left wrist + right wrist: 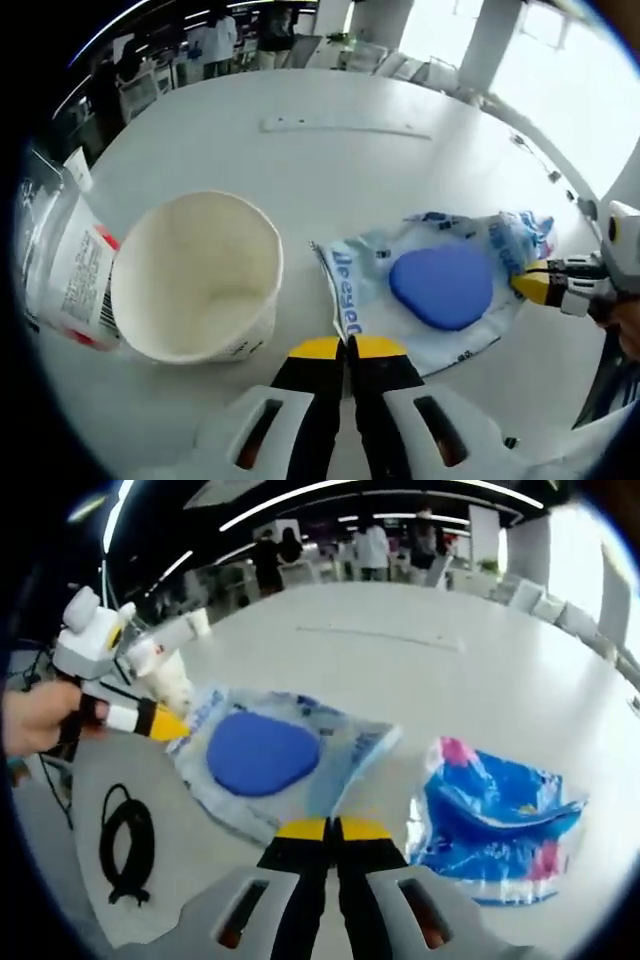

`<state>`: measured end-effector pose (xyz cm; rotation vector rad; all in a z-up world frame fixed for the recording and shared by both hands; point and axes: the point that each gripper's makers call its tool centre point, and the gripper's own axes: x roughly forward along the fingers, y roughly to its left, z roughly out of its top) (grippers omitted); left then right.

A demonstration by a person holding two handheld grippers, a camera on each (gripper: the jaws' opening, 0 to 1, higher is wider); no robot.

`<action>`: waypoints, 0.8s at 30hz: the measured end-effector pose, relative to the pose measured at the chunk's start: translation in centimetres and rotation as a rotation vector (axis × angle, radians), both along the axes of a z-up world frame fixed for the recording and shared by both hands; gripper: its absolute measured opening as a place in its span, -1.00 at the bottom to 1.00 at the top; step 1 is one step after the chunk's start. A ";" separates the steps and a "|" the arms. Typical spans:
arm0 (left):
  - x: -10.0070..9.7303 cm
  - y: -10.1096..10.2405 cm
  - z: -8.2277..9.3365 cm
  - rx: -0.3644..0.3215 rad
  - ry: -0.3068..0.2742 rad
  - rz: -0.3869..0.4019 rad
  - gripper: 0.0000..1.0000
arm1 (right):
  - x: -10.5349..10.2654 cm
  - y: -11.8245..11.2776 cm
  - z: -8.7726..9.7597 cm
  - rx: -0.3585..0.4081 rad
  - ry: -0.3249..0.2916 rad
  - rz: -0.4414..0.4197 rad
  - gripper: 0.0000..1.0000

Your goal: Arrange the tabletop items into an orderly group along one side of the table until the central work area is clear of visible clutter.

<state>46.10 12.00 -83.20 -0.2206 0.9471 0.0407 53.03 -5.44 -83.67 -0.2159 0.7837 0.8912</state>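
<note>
Left gripper [347, 345]: jaws clamped on wipes pack [440, 290] edge | Right gripper [322, 828]: pinching the opposite edge | Pack mid-table beside paper cup [196, 277] | Advice: shift both hands together, keep it taut.

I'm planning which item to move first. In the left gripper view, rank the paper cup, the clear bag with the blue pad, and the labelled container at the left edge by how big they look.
1. clear bag with the blue pad
2. paper cup, nearly as large; it is nearer the camera, so unsure
3. labelled container, partly cut off at the edge
</note>
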 end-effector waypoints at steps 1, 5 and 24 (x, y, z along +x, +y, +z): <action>0.0 0.0 0.0 0.001 0.000 0.000 -1.00 | 0.0 0.0 0.0 0.001 0.003 -0.001 -1.00; 0.1 0.0 -0.1 0.016 0.006 -0.008 -1.00 | 0.0 0.1 0.0 -0.005 0.004 -0.013 -1.00; 1.0 -0.1 2.0 0.055 -0.056 0.008 -0.67 | -1.0 1.3 0.7 0.018 0.090 -0.038 -0.57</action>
